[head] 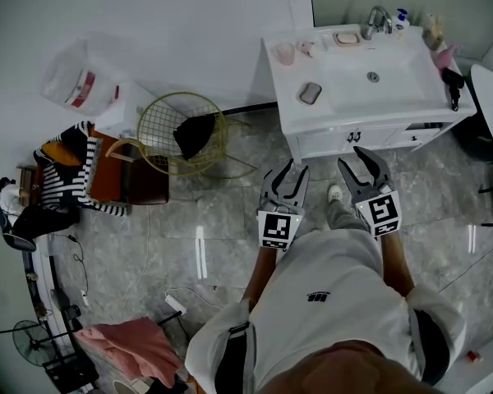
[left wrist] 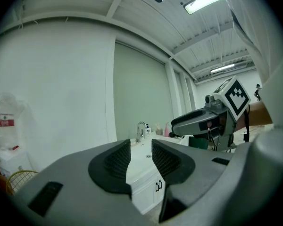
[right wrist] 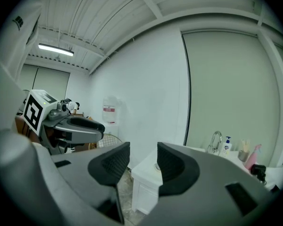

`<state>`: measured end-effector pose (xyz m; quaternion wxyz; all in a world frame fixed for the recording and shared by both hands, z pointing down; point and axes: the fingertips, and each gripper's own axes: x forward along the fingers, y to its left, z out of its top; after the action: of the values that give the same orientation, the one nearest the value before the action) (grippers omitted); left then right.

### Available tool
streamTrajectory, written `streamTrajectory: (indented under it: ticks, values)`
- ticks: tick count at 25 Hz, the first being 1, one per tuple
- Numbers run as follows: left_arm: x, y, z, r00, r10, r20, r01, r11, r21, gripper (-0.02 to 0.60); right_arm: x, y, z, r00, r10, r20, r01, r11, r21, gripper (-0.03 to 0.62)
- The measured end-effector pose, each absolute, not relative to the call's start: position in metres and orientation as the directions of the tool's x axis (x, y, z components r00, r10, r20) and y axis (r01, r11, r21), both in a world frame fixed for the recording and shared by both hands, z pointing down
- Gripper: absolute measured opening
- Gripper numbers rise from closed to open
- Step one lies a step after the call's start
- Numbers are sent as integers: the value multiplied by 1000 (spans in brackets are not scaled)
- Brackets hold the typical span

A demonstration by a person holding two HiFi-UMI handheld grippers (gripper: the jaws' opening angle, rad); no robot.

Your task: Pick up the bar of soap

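Observation:
A white sink vanity point(head: 316, 138) stands ahead of me at the upper right. A greyish rounded bar point(head: 311, 93) lies on its left front corner. A pinkish bar sits in a white dish point(head: 346, 38) beside the faucet point(head: 376, 19). My left gripper point(head: 294, 167) and right gripper point(head: 349, 156) hang side by side over the floor, short of the vanity, both open and empty. In the left gripper view the jaws point(left wrist: 141, 147) frame the vanity point(left wrist: 148, 180), with the right gripper point(left wrist: 203, 121) alongside. The right gripper's jaws point(right wrist: 143, 149) also frame the vanity point(right wrist: 148, 182).
A pink cup point(head: 284, 53) and a pump bottle point(head: 402, 16) stand on the counter. Left of the vanity are a gold wire basket point(head: 181, 134), a brown seat with striped cloth point(head: 107, 171) and a water jug point(head: 78, 80). Pink cloth point(head: 131, 343) lies on the tiled floor.

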<state>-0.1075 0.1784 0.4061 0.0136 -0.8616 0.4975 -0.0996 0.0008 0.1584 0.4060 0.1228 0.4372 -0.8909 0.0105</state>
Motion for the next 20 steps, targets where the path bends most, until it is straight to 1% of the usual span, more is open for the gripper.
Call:
streamTrajectory:
  ticks: [12,20]
  values:
    - [-86,88,393,415,-899,141,-892,-432,-133,155,25,67,402,-639,-738,216,-746,663,60,189]
    - [-67,33,395,364,-918,158,-912,-386,-140,155,45,11,414,-681,-695,230,-707,706,37,189]
